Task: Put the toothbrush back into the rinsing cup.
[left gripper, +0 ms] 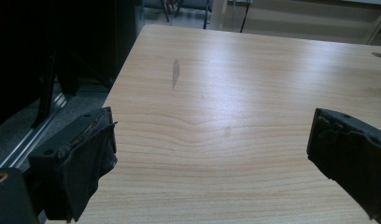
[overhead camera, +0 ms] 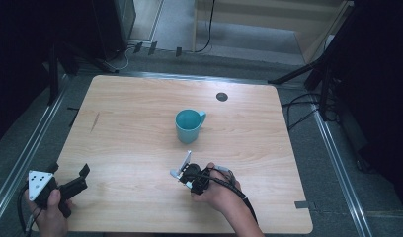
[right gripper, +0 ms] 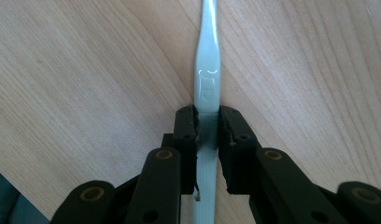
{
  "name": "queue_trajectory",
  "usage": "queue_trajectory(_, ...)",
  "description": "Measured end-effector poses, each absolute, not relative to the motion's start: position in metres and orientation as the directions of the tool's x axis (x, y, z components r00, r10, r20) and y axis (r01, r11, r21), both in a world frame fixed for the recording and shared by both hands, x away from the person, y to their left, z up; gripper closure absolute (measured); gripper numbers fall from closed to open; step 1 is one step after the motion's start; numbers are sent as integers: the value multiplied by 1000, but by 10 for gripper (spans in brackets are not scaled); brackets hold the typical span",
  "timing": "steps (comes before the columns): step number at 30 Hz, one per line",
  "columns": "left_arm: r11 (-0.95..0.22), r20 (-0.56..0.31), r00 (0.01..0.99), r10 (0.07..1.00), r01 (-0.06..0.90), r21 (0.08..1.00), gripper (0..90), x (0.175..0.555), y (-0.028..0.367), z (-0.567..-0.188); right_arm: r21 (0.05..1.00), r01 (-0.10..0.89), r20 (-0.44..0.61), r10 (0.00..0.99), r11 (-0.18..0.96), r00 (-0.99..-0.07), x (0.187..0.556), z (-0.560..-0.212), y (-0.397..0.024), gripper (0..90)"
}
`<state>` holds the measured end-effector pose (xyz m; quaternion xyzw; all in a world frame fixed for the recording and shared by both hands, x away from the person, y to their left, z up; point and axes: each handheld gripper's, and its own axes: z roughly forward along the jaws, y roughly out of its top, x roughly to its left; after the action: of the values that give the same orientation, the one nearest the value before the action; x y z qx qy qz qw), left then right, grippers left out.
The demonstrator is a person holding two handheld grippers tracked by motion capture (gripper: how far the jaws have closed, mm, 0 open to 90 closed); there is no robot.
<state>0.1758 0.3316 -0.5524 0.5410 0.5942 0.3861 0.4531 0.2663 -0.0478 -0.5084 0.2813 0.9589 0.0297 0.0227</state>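
A teal mug (overhead camera: pixel 189 126) stands upright near the middle of the wooden table (overhead camera: pixel 140 98), handle to the right. In front of it my right gripper (overhead camera: pixel 182 173) is shut on a pale, slim utensil handle (overhead camera: pixel 186 161) that points up toward the mug. The right gripper view has the jaws of that gripper (right gripper: pixel 208 122) clamped on the flat handle (right gripper: pixel 207 70) just above the wood. My left gripper (overhead camera: pixel 70 171) is held at the table's front left corner, open. Its jaws (left gripper: pixel 212 135) stand wide apart over bare wood.
A dark round grommet (overhead camera: pixel 221 96) sits in the table's far side. A scuff mark (overhead camera: pixel 95 122) lies at the left, seen also as a grey scuff (left gripper: pixel 175 72). Grey tape (overhead camera: pixel 303 204) sits near the front right corner. Stands and cables surround the table.
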Motion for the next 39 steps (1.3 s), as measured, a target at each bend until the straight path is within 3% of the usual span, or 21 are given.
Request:
queue_trajectory(10, 116, -120, -5, 993, 293, 949, 14, 176, 331, -552, 72, 523, -26, 525, 850, -851, 266, -508, -48, 798)
queue_trajectory(16, 117, -121, -5, 993, 294, 949, 14, 176, 331, -552, 178, 551, -8, 561, 815, -828, 269, -497, -53, 799)
queue_trajectory(25, 116, -120, -5, 993, 292, 949, 14, 176, 331, -552, 488, 559, 21, 631, 670, -775, 274, -469, -67, 800)
queue_trajectory(28, 117, -120, -5, 993, 293, 949, 14, 176, 331, -552, 535, 559, 27, 648, 634, -761, 274, -464, -70, 800)
queue_trajectory(29, 116, -120, -4, 993, 293, 949, 14, 176, 331, -552, 598, 549, 38, 664, 584, -747, 276, -459, -74, 800)
queue_trajectory(39, 122, -126, -6, 992, 295, 948, 14, 176, 332, -552, 792, 496, 93, 734, 354, -673, 283, -445, -90, 800)
